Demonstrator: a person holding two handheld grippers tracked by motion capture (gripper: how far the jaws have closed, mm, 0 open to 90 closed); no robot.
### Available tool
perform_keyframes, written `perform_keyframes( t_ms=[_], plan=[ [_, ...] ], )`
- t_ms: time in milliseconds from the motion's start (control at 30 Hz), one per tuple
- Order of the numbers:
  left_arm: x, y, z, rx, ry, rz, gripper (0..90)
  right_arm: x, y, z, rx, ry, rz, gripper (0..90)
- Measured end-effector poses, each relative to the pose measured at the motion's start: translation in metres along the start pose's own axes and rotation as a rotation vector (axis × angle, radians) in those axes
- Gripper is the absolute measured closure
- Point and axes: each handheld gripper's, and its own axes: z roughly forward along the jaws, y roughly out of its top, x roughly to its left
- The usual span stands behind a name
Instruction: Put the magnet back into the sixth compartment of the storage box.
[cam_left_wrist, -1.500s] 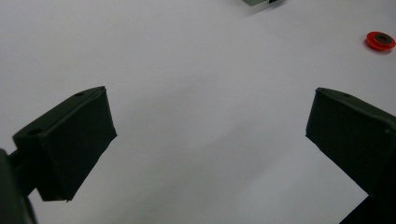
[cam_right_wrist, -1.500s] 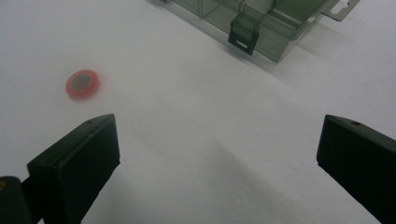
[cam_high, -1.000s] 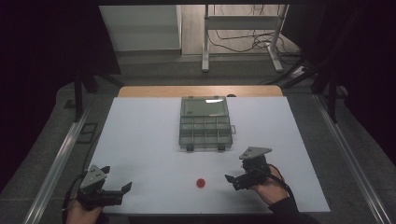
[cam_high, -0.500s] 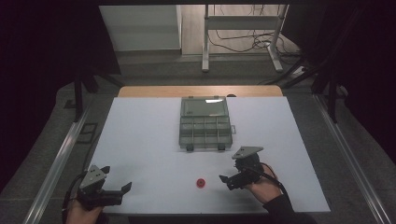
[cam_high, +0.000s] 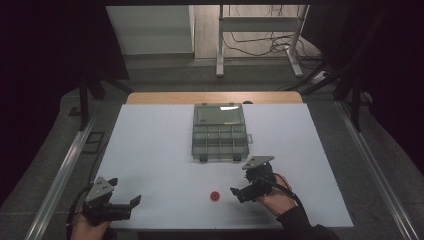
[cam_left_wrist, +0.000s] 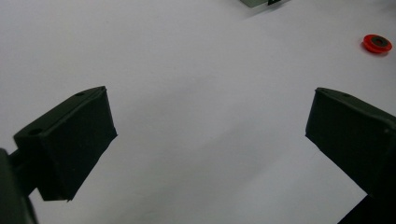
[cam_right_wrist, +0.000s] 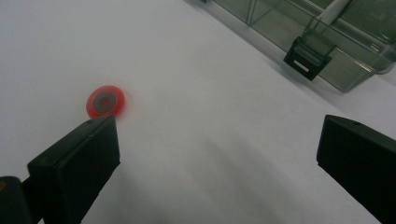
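High view: my right gripper (cam_high: 239, 192) sits near the table's (cam_high: 150, 150) front edge, jaws spread and empty, just right of the small red disc (cam_high: 214, 196). My left gripper (cam_high: 129, 202) rests at the near left, also released. The open compartment box (cam_high: 220, 132) lies farther back, centre.

Left gripper view: wide jaws frame bare white surface, with the disc (cam_left_wrist: 377, 43) far off to the right.

Right gripper view: the disc (cam_right_wrist: 105, 101) lies just beyond my left jaw, outside the gap. Closing now would likely nudge it away; being thin and flat, it could slip out.
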Motion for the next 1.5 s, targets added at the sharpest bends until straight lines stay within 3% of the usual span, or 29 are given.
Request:
perform_keyframes(
  t_ms=[900, 1500],
  plan=[
    [0.0, 0.0, 0.0, -0.002, -0.003, -0.001, 1.8, 0.019, 0.016, 0.025, 0.078, 0.024, -0.064, 0.0],
    [0.001, 0.0, 0.0, -0.002, -0.007, -0.004, 1.9, 0.042, 0.027, 0.044, 0.116, 0.097, -0.131, 8.1]
  ],
)
